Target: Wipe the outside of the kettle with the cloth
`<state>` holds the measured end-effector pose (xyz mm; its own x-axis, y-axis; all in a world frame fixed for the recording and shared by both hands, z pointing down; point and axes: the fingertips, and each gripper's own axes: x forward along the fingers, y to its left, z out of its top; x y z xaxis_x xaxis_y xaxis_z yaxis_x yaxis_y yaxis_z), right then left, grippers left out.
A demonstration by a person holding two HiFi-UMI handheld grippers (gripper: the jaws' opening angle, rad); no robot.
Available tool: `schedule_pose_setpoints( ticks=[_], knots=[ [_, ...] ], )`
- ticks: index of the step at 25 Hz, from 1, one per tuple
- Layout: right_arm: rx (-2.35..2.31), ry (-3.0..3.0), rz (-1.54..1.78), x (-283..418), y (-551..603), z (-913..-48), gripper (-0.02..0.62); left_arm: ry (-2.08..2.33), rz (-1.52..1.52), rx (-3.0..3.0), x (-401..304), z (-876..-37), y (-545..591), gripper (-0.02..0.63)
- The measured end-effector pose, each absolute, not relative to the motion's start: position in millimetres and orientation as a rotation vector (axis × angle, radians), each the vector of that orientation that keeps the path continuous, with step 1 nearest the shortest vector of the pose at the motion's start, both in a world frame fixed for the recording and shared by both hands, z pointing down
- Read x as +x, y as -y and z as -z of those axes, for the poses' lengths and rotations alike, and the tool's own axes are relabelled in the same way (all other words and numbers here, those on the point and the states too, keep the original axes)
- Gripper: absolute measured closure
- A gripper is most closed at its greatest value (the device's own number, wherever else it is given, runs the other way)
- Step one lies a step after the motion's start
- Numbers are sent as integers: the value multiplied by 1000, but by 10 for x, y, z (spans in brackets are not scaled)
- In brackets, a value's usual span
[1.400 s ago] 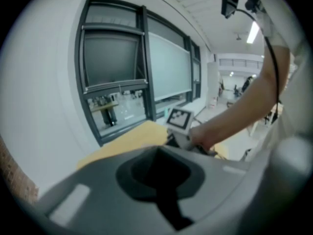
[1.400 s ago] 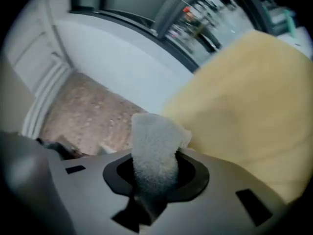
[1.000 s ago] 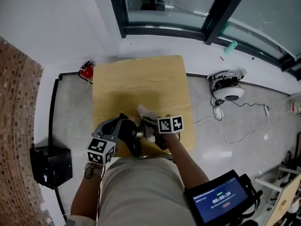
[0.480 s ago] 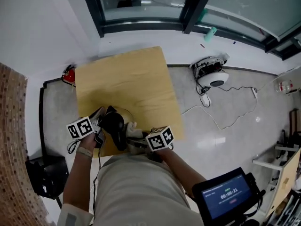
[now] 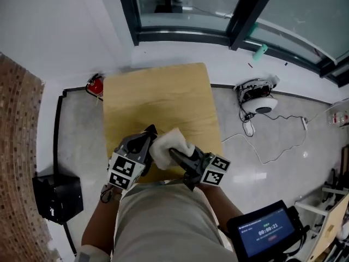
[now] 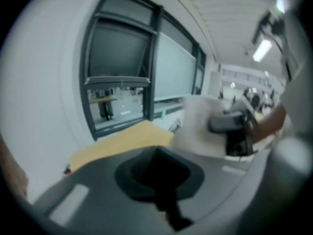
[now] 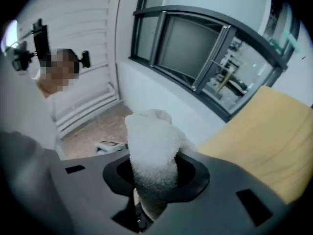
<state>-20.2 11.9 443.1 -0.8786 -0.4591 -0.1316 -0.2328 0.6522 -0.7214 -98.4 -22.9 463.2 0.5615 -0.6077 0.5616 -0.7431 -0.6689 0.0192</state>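
My right gripper [image 5: 174,155] is shut on a white fluffy cloth [image 5: 169,144], which stands up in a bunch over the near edge of the wooden table [image 5: 158,94]. In the right gripper view the cloth [image 7: 151,153] rises out of that gripper [image 7: 142,213], pinched at its lower end. My left gripper [image 5: 147,135] sits just left of the cloth, touching or nearly touching it. In the left gripper view the cloth [image 6: 198,126] and the right gripper's dark body show at the right, over the table [image 6: 122,141]. I cannot make out the kettle in any view. The left jaws are blurred.
On the floor lie a red object [image 5: 97,84] at the table's far left corner, a black box [image 5: 57,194] at the left, and a white device with cables [image 5: 263,103] at the right. A tablet [image 5: 264,234] is at the lower right. Dark window frames [image 5: 185,34] run behind.
The right gripper has lifted the cloth up and left, against the left gripper. The black object seen between the grippers earlier no longer shows. The left gripper has shifted right.
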Motion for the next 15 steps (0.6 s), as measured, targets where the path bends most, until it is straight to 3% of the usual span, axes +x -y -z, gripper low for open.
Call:
schedule_pose_setpoints(
  ticks=[2,6,11,15],
  knots=[
    [-720,-2556,1209,-323,255,-4828,477,1198,-900,2634,-845,-4673,101,617],
    [-1078,-2459,1709,-335,534,-5936,477,1309,-847,2623,-860,-4631,10,617],
    [-685,-2630,1435,-711,731,-5235,477,1287,-832,2605,-873,-4644,64,617],
    [-776,-2561,1831,-829,962,-6017,477,1315,-837,2604,-906,-4673,115,617]
  ],
)
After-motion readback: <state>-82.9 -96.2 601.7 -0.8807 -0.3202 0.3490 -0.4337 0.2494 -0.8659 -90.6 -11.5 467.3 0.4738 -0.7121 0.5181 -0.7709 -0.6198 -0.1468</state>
